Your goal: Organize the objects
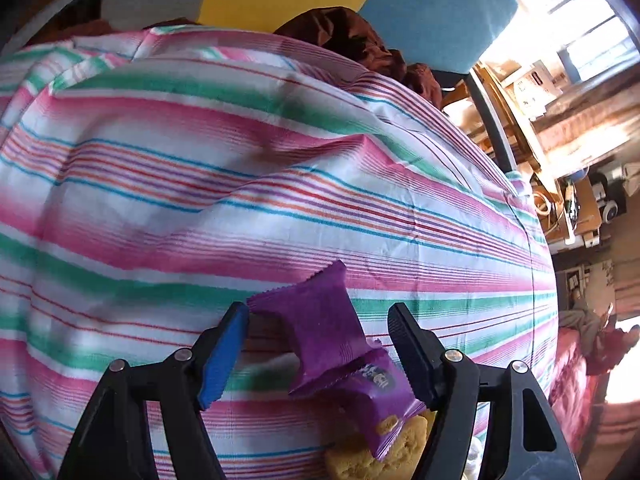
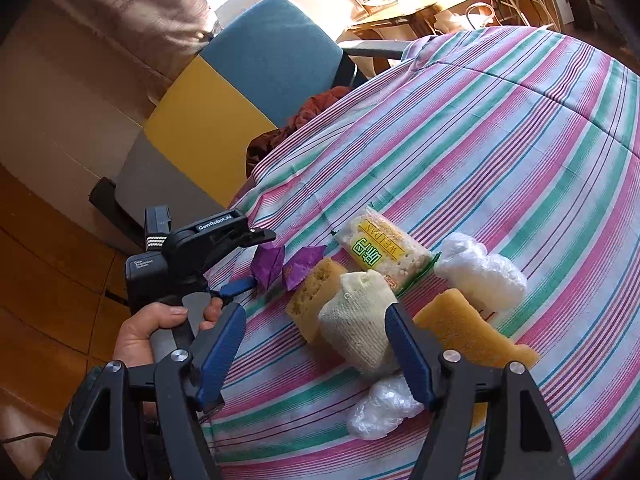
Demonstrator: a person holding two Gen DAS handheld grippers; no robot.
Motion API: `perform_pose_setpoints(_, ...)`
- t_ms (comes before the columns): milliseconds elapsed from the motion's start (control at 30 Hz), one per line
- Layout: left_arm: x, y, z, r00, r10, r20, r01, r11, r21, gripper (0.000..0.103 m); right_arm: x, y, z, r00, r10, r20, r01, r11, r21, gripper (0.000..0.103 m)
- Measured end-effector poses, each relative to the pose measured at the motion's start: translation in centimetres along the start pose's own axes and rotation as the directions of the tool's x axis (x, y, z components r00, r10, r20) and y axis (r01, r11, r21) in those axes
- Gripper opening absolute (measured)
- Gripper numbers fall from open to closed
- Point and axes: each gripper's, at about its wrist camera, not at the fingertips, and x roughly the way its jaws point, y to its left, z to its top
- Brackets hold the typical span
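Striped tablecloth [image 1: 240,184]: left gripper [image 1: 318,354] fingers part-open around purple packet [image 1: 320,332], right gripper [image 2: 316,356] open.

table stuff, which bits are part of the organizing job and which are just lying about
Job items: purple snack packet, yellow sponges, cream knitted cloth, rice cracker pack, clear plastic bags.

Just lying about: brown cloth, blue and yellow chair, striped tablecloth.

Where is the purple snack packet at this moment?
The purple snack packet lies on the striped tablecloth between the left claw's fingers, partly over a yellow sponge near the table's edge.
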Motion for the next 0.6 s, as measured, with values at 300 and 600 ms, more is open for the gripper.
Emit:
perform_pose_setpoints(300,-0.1,-0.9,-4.1,0.993,0.083,0.082,-0.104,0.948,0.3,0.034,-1.0,-1.7,0.6,0.999,-0.008,0.042,0.005,0.997,0.071,0.073)
perform_pose_setpoints(600,-4.5,3.6,-9.8,0.987,0.099,0.125,-0.139,0.919,0.369,0.033,-2.2,-3.9,1.2,0.994,-0.05,0.102,0.031,0.984,0.176,0.073)
